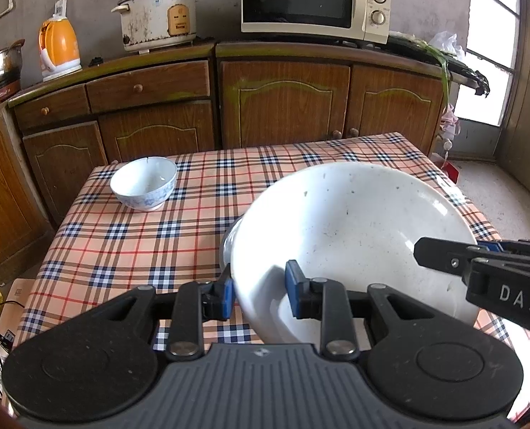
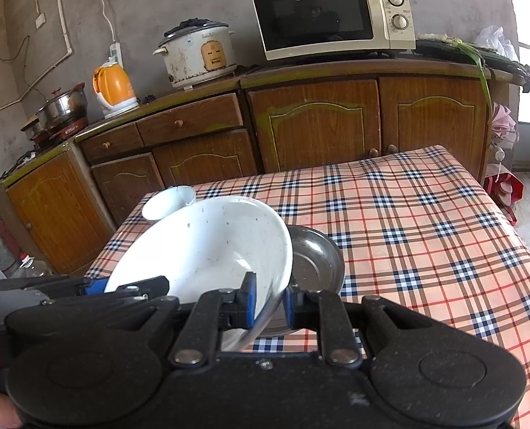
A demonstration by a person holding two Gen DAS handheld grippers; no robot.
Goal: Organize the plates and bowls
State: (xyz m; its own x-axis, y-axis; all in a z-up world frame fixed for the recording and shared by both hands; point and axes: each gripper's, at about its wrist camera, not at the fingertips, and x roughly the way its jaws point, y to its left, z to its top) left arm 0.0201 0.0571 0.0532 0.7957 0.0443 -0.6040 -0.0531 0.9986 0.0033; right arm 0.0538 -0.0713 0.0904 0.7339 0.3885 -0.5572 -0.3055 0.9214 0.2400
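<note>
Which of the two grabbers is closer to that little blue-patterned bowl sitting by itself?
Left. The left gripper clamps the large white bowl's rim on the side facing the small bowl; the right gripper grips the opposite rim, farther away.

Count: 2 white bowls – large one [image 1: 354, 221], small one [image 1: 144, 182]. 1 steel dish [image 2: 316, 261]. 1 microwave [image 1: 315, 1], 1 rice cooker [image 1: 157, 18], 1 orange kettle [image 1: 58, 48], 1 steel pot [image 1: 0, 62].

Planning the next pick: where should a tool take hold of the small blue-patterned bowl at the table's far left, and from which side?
Probably the thin rim of the small bowl, coming from above on its near side: it stands upright and open, apart from other dishes, and its body looks too wide for the fingers.
</note>
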